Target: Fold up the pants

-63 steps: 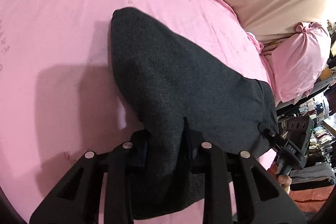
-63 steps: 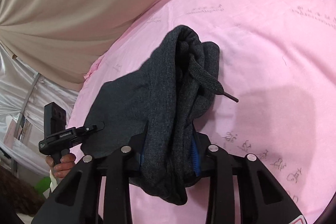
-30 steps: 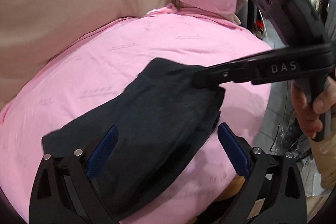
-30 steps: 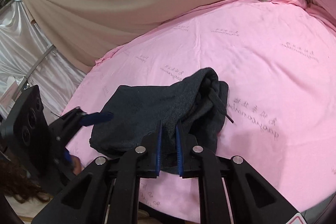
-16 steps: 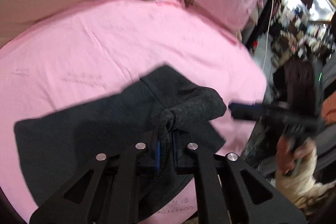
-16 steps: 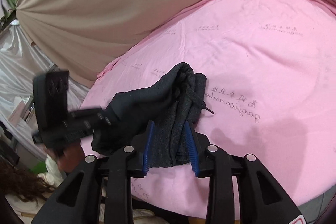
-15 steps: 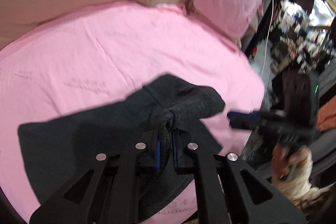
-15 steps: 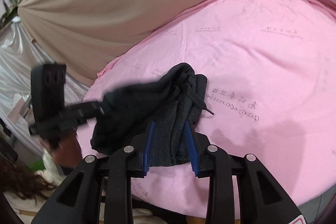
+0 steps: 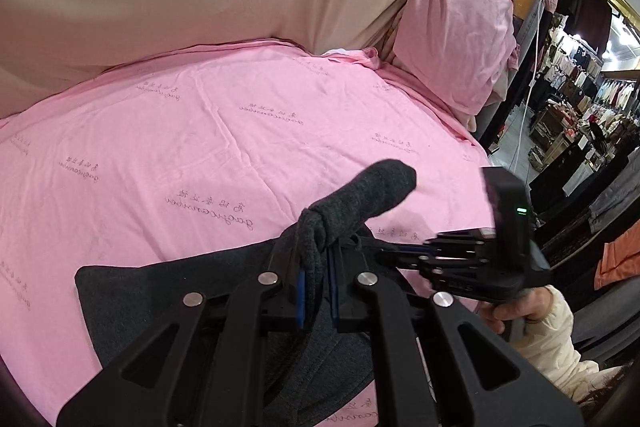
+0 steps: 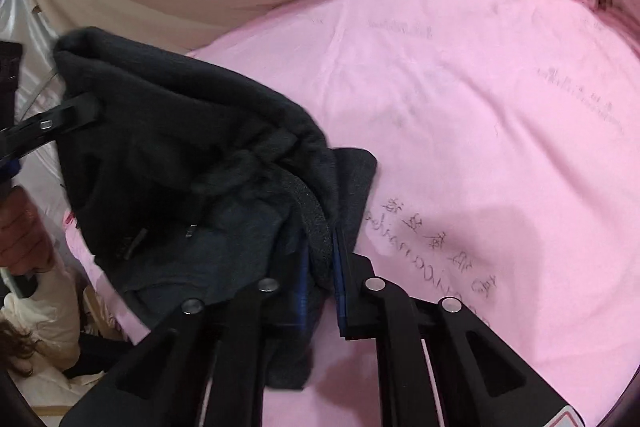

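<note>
Both grippers, left (image 9: 316, 291) and right (image 10: 320, 283), clenched on the dark pants (image 9: 180, 283), lifting 1 end off the pink sheet (image 9: 200, 147) for folding.

Matt, fuzzy knit pants (image 9: 360, 195); smooth pink cotton-like sheet (image 9: 200, 131); matt black plastic gripper (image 9: 316, 291).
</note>
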Motion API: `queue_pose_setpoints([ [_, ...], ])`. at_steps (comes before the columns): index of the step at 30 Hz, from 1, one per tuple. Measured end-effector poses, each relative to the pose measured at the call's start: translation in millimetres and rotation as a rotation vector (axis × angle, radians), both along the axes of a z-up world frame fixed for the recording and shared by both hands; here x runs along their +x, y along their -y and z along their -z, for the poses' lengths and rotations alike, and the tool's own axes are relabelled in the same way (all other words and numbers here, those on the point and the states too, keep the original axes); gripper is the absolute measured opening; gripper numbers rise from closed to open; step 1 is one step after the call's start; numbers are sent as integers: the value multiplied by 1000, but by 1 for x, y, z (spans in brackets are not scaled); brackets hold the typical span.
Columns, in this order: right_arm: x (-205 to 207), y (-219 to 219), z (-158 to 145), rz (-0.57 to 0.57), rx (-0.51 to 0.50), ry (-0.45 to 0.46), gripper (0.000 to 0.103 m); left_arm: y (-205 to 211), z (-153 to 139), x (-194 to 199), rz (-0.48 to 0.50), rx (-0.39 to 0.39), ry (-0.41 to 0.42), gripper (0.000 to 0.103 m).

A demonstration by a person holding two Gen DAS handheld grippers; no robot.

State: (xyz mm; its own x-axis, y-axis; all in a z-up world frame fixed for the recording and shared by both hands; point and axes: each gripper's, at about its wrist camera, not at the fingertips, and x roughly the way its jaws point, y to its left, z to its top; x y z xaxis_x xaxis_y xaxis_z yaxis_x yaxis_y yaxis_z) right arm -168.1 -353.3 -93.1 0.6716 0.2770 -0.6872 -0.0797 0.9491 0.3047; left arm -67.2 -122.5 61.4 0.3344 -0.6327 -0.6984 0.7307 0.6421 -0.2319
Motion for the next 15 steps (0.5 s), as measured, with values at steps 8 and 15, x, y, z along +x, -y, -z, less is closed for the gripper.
queue_pose_setpoints([
  [8,-17,-55,-25,-154,97,38,7,2,3,-3,23,-18,-12,7],
  [15,4,-60,18,-186,238,-60,13,2,7,-12,44,-8,-23,7],
])
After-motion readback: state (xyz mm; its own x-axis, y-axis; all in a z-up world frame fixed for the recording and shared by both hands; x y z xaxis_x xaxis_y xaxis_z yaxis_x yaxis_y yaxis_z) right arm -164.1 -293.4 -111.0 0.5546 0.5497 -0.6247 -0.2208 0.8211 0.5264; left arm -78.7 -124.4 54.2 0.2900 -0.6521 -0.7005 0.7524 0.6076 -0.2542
